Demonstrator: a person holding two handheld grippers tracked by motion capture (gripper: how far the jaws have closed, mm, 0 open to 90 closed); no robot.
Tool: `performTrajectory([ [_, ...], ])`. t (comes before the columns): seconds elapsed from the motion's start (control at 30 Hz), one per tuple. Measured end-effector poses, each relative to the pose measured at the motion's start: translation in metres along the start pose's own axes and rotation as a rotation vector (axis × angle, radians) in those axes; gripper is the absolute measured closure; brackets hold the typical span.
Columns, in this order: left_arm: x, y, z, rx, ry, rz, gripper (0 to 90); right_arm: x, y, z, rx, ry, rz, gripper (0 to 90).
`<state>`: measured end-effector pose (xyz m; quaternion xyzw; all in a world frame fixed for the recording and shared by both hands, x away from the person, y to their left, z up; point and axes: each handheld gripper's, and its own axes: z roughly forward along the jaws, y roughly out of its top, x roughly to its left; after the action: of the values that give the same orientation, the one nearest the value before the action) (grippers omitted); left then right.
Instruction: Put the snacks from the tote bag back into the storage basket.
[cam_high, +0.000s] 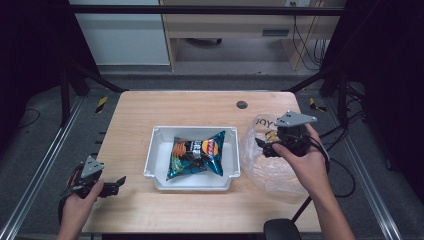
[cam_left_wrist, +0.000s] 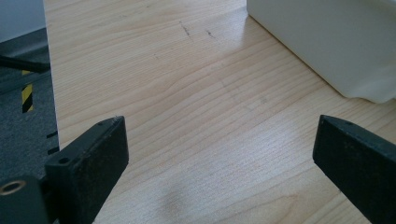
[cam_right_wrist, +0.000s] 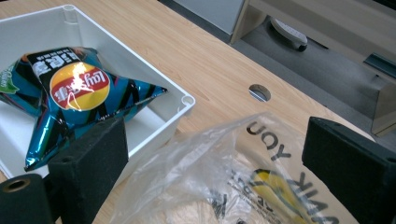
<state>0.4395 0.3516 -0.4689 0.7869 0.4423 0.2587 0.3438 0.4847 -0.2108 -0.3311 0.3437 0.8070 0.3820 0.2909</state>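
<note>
From the high view, the work looks to be at an early or in-between stage: a shiny blue crisp packet (cam_high: 196, 154) lies flat inside the white rectangular plastic tub (cam_high: 156, 172) at the middle of the pale wooden table (cam_high: 140, 110), while a crumpled clear plastic carrier bag (cam_high: 265, 167) lies just beside the tub's right wall. The right gripper (cam_high: 264, 146) hovers over that bag, grasping nothing. The left gripper (cam_high: 118, 184) rests near the table's front left corner, well apart from the tub.

In the left gripper view, the jaws stand wide apart over bare wood, with the tub's wall (cam_left_wrist: 327, 42) ahead.

In the right gripper view, the jaws are spread, released, above the bag (cam_right_wrist: 224, 182); the packet (cam_right_wrist: 77, 100) is the tub's (cam_right_wrist: 180, 105) sole visible content. Whether the bag holds anything, I cannot tell.
</note>
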Motion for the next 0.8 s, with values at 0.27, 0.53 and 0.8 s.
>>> performTrajectory([
  [0.27,0.001,0.000,-0.001,-0.005,0.004,-0.005,3.1,-0.003,-0.016,-0.003,-0.013,-0.009,0.024,7.2],
  [0.53,0.001,0.000,-0.001,-0.003,0.002,-0.004,3.1,-0.004,-0.041,-0.001,0.004,-0.022,0.055,7.6],
  [0.8,0.002,0.000,-0.001,-0.003,0.002,-0.008,3.1,-0.004,-0.068,0.002,0.019,-0.028,0.098,7.7],
])
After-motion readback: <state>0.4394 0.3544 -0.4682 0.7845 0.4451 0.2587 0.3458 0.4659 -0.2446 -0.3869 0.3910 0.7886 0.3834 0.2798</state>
